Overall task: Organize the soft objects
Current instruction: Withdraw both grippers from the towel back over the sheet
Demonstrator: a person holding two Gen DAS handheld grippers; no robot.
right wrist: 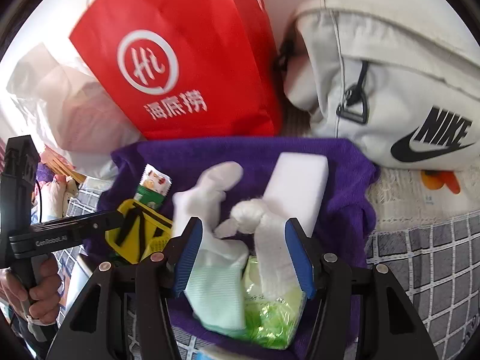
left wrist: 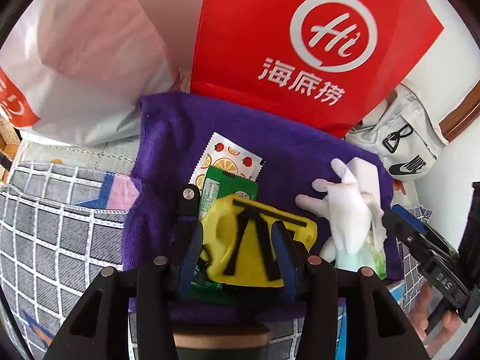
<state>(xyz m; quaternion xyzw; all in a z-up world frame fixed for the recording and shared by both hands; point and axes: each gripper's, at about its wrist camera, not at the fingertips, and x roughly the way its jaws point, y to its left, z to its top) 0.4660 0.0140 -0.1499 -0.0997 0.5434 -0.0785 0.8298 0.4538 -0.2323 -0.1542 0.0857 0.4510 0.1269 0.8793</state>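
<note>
On a purple towel [left wrist: 228, 126] spread across a grey checked bed cover [left wrist: 54, 210] lies a small heap of soft things. My left tongs [left wrist: 237, 240] sit around a yellow pouch with black straps [left wrist: 228, 240]; the blue pads stand to either side of it at a middling gap, and I cannot tell whether they press it or only bracket it. The pouch lies on a green packet [left wrist: 222, 189], which overlaps a fruit-printed sachet [left wrist: 228, 159] further away.

My right tongs [right wrist: 244, 255] are spread wide over a white glove [right wrist: 210, 198], a knotted white cloth [right wrist: 255, 213], a pale mint cloth [right wrist: 216, 294] and a crinkly green packet [right wrist: 270, 315]. Beyond them a white sponge block [right wrist: 297, 186] lies with its long axis running away from me, leaning slightly right.

The relation that matters, as I judge it: the white glove's fingers point away and to the left, directly ahead of the right tongs, so the right hand is nearer that cluster and the left nearer the pouch. The two piles sit just beside each other.

Behind the towel stand a red paper bag [left wrist: 300, 45], a white plastic bag [left wrist: 84, 60] and a pale grey Nike bag [right wrist: 390, 90]. The near edge of the towel is hidden under both tools, and the right view is slightly blurred.
</note>
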